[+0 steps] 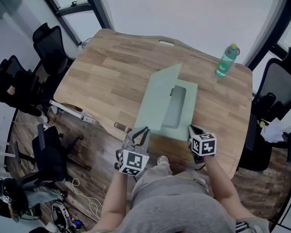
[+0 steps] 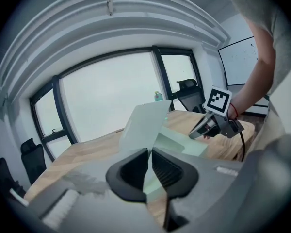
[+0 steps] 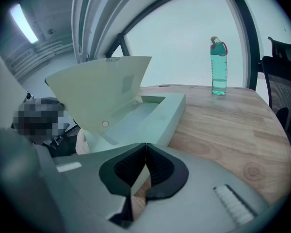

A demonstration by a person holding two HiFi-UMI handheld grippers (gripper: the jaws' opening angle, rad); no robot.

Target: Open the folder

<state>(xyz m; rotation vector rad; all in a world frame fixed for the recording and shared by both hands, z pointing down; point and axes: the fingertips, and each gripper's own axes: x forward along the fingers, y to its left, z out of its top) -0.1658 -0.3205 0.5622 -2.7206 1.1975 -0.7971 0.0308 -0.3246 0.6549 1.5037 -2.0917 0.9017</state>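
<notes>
Half-open folder near the table's 6 o'clock edge.
The left tongs pinch its raised cover at 7 o'clock, the right tongs clamp its base at 5. A green bottle stands well clear at 2.

Left tool rolled sideways, jaws nearly together, pinching the flap by its edge. Right tool angled down, jaws closed. Left forearm and right forearm both reach forward.
</notes>
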